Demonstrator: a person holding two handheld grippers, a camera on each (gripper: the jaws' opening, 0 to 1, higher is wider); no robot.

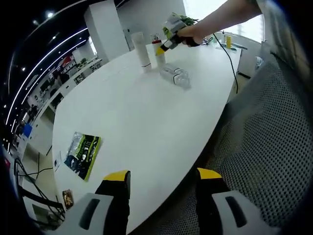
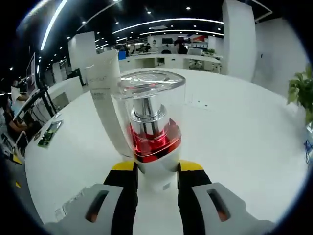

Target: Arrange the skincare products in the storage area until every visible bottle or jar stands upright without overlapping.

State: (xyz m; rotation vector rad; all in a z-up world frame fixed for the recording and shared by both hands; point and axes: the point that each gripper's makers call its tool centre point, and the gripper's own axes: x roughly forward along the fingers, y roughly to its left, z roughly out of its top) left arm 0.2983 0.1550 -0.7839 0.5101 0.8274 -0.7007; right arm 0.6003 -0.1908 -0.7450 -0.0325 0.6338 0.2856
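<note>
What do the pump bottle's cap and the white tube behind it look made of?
Pump bottle cap: clear glossy hard plastic, likely acrylic; the silver pump shows through. White tube: matte, opaque, probably soft plastic, though stiffness cannot be judged. The right gripper is closed on the bottle.

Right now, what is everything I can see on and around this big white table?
Pump bottle: one, white with red collar and clear cap, upright between the right tool's jaws.
Tube: one, white, upright just behind the pump bottle.
Clear item: one, transparent, lying on its side near the bottles; kind unclear.
Leaflet: one, green and dark, flat near the table's near edge.
Table: one, white.
Chair: one, grey mesh, beside the table.
Plant: one, green, at the side.
Right tool: yellow tips, shut on the pump bottle.
Left tool: yellow tips, open over the table's edge.
</note>
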